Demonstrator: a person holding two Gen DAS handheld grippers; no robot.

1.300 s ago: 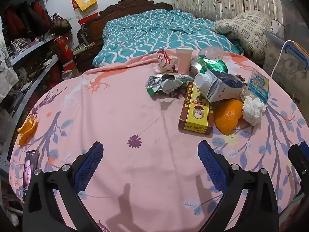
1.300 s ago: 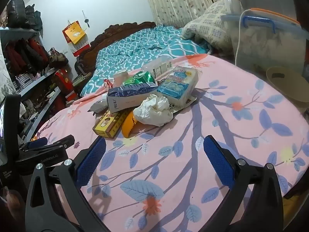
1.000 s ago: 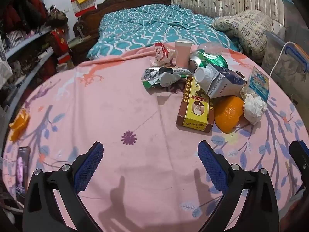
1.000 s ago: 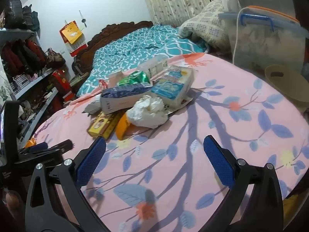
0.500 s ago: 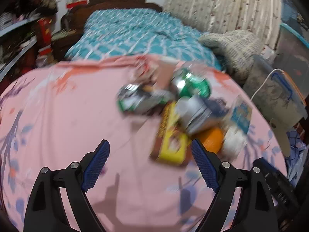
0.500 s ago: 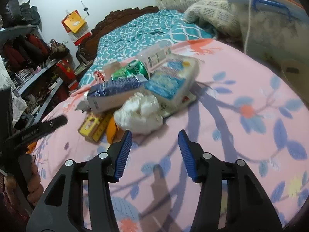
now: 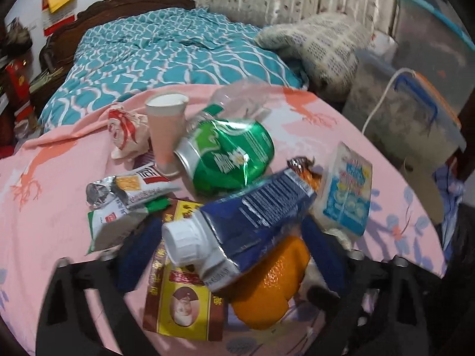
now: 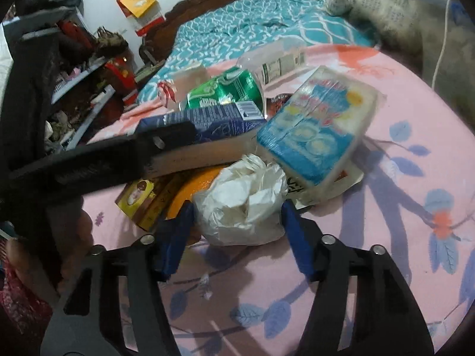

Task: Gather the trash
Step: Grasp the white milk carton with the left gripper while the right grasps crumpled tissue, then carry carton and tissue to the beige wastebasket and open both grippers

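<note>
A trash pile lies on the pink flowered tablecloth. My left gripper is open, its blue pads on either side of a blue and white carton with a white cap. Under the carton lie a yellow box and an orange peel. A green can, a paper cup and wrappers lie behind. My right gripper is open, its pads on either side of a crumpled white tissue. A blue tissue pack leans just behind it.
A bed with a teal cover stands behind the table. A clear storage box and a patterned pillow are at the right. Cluttered shelves are at the left. The left gripper's arm crosses the right wrist view.
Both grippers have moved forward into the pile. The left now straddles the carton and the right straddles the tissue. The right jaws have narrowed.
</note>
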